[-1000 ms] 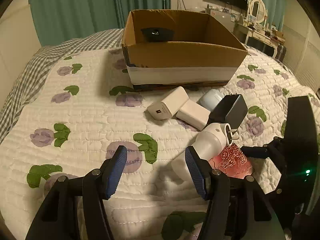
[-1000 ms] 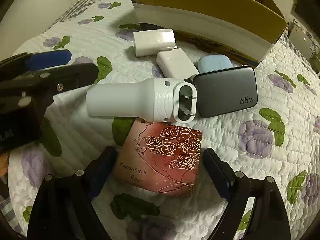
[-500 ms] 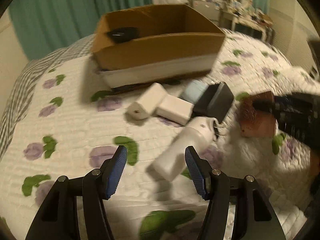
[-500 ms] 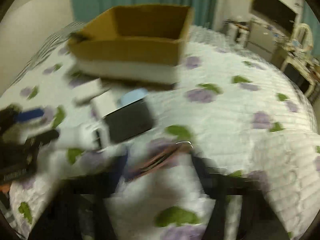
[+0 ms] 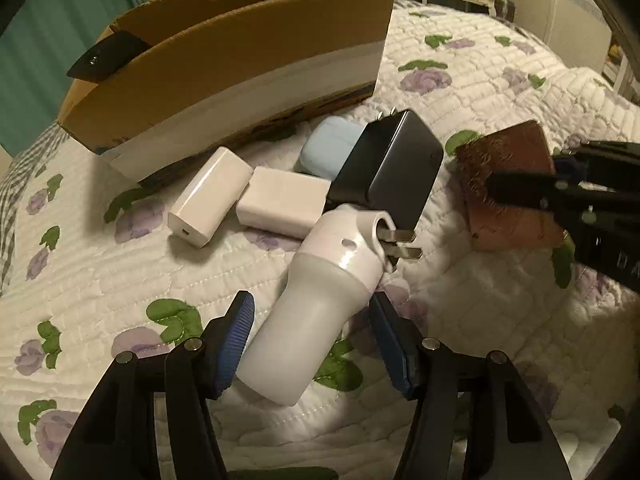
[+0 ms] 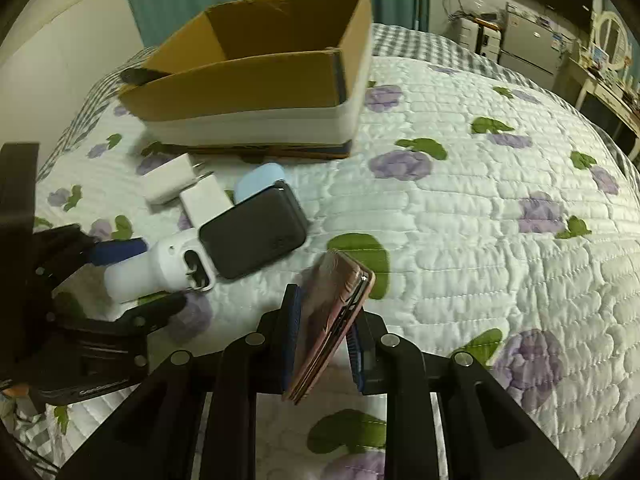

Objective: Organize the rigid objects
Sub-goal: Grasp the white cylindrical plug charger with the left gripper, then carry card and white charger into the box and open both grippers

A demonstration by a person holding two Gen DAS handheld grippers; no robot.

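Clamping the pink rose-print case (image 6: 334,316) edge-up between pressed pads, the right gripper (image 6: 324,344) holds it above the quilted bed (image 6: 480,216). Left gripper (image 5: 312,340) sits spread around the white cylindrical charger (image 5: 316,312), pads not visibly touching. Black charger (image 5: 388,168), two white adapters and a blue case lie beside the cardboard box (image 5: 240,64).

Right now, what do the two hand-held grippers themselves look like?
Both match: the left hand-held gripper and right hand-held gripper have matte black angular linkage arms with silver round pivot screws and blue ribbed pads on the fingers. No cables or sleeves show.
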